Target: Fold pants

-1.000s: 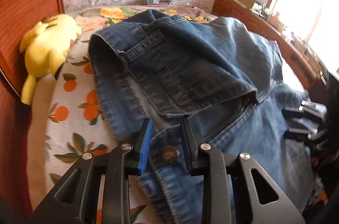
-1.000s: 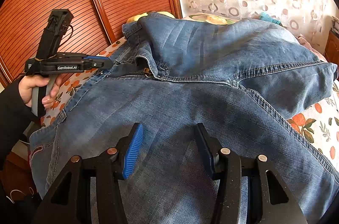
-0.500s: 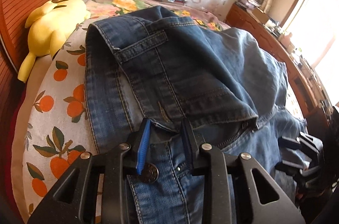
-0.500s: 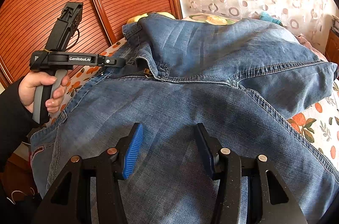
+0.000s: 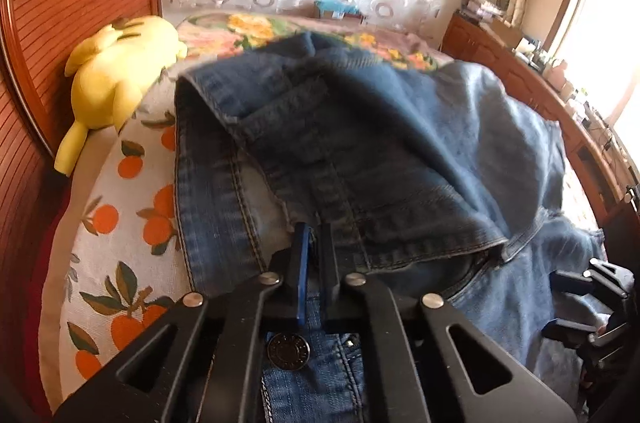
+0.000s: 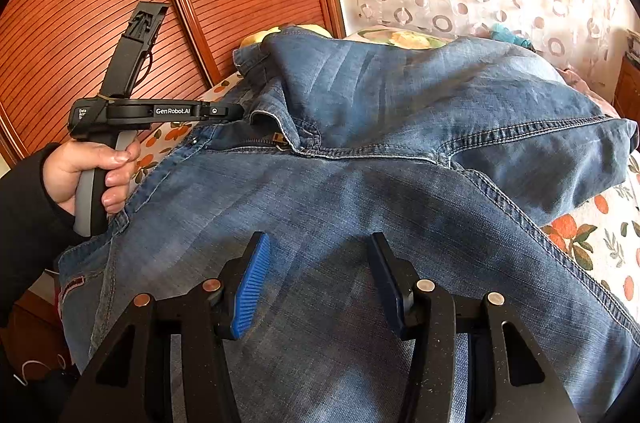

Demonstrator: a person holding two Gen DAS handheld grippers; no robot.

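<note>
Two black fingers of the left gripper (image 5: 314,239) have just been closing, and now they pinch the waistband of the jeans (image 5: 400,159), right above the metal button (image 5: 289,352). A moment ago they stood apart around that spot. The right gripper (image 6: 318,259) waits with its fingers wide apart over a leg, holding nothing. The jeans lie bunched on the bed (image 5: 120,223), near a yellow toy (image 5: 116,79). I think the pants are ready to be pulled or lifted for a fold.

White lettering "GenRobot.AI" runs along the black side of the left gripper (image 6: 240,112), seen from the right wrist. Small white print at its rear end, perhaps starting "Data", is too small to read.
</note>
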